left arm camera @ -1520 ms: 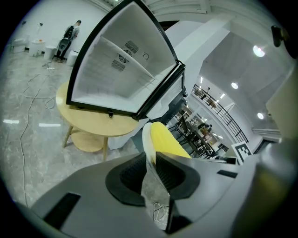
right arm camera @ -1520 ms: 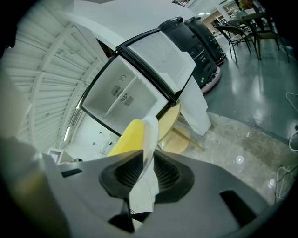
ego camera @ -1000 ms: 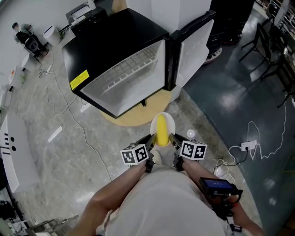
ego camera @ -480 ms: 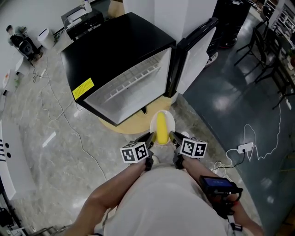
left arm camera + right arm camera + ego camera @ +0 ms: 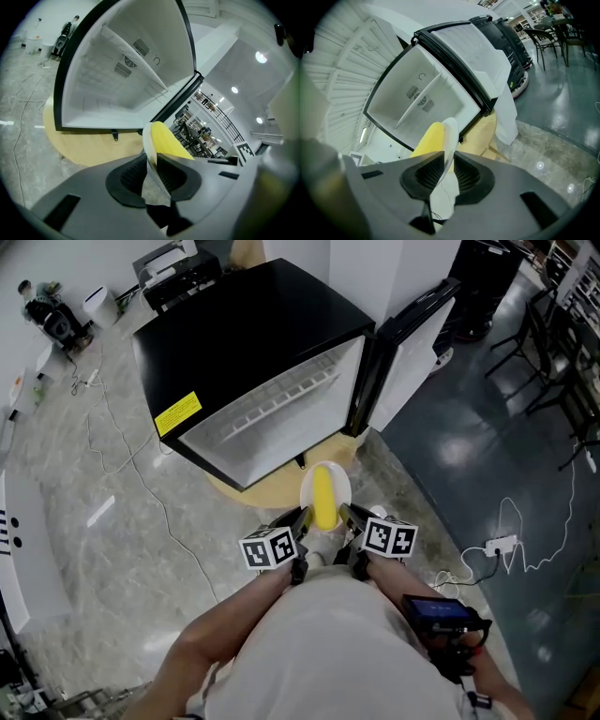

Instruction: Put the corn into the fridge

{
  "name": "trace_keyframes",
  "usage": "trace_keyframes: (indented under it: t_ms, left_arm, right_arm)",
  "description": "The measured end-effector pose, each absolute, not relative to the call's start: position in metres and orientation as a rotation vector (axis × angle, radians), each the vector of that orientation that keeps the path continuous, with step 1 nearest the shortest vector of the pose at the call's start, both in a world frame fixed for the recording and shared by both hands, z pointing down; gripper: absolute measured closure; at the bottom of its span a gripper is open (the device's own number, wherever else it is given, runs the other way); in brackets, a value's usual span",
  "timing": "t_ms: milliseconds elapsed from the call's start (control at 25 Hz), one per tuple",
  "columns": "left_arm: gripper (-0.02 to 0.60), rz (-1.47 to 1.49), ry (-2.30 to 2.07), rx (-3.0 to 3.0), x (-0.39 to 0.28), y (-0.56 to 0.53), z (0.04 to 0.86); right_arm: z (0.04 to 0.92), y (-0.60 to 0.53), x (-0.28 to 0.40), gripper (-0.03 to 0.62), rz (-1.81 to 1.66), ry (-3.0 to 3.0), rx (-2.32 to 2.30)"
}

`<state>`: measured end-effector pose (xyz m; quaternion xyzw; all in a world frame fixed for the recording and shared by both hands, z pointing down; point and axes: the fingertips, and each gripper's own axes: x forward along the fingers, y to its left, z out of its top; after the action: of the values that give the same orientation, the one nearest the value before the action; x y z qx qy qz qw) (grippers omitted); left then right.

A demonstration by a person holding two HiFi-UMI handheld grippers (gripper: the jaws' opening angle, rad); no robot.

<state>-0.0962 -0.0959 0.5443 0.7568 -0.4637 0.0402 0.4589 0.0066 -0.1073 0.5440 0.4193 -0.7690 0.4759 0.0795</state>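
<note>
Left tool (image 5: 302, 519) first: its own view has the jaws closed down on the thin rim of the plate (image 5: 147, 140), gripping it from both sides. The corn (image 5: 168, 141) lies yellow just beyond the jaws and to their right. Past the tool's tip that view looks into the open fridge (image 5: 123, 70): white inside, a shelf (image 5: 136, 65) slanting across, vents (image 5: 131, 58) on the back wall. The head view shows none of that detail.

From the head view, the plate (image 5: 343, 486) sits between the two tools. The corn (image 5: 322, 498) lies lengthwise on it, pointing at the fridge (image 5: 246, 334) ahead. Only here do you get the black top with its yellow sticker (image 5: 178, 413) and the round yellow board (image 5: 272, 486) underneath.

Over to the right tool (image 5: 346, 515): its view shows the jaws clamped on the plate's (image 5: 451, 133) opposite rim, with the corn (image 5: 427, 139) to their left. The fridge door (image 5: 474, 51) stands open, ahead of the tool and off to the right.
</note>
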Motion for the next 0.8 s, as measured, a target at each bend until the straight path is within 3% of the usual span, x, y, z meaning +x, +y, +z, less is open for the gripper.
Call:
trace_keyframes:
  t_ms: [800]
  left_arm:
    - [0.517, 0.000, -1.397, 1.699, -0.145, -0.102, 0.550]
  right_arm:
    - [0.551, -0.141, -0.050, 0.542, 1.389, -2.377, 0.897]
